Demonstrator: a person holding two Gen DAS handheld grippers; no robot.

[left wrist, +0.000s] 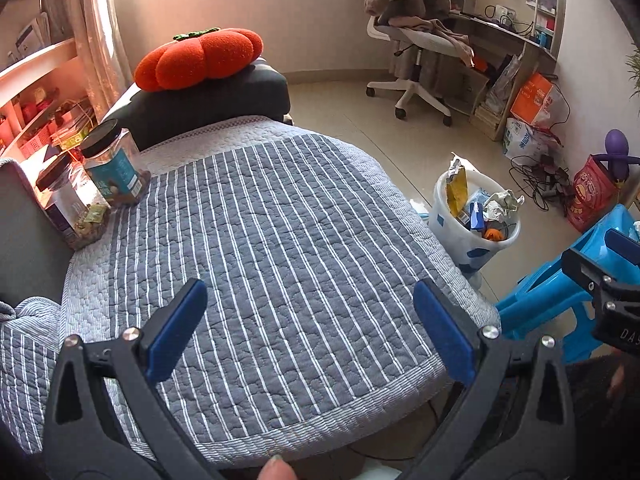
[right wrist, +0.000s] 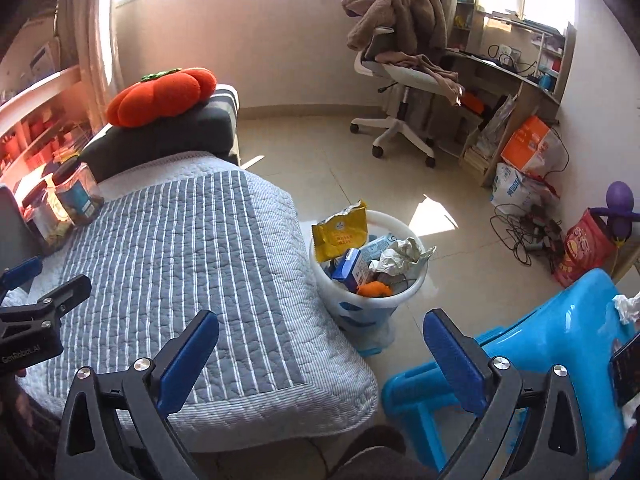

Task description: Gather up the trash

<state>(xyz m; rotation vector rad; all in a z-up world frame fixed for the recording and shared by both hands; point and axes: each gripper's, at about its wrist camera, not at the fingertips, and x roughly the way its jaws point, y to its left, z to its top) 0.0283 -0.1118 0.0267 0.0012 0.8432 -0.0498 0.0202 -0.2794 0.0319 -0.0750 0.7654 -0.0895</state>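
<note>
1. While both claws are hanging empty above the grey quilted cover with white stripes, the left claw is standing with its blue pads wide apart and the right claw is standing the same way, nothing between either pair.
2. Trash is sitting heaped in the white plastic bin with blue patches, on the floor just beside the cover's edge: a yellow foil snack bag, a blue carton, a crumpled grey-white paper ball and an orange scrap.
3. One more white crumpled tissue is lying on the bright blue plastic stool, beyond the bin from the cover; it looks like the piece left to collect.
4. Judging by its look, that tissue is feather-light, soft and crushable, so pinching its bulkiest fold should be enough; a shallow nip may slip off.
5. Only a sliver of that tissue is showing at the left wrist view's edge; the right view is showing it clearly. The left view is showing the two clear plastic jars with black lids larger, at the cover's far corner from the bin.
</note>
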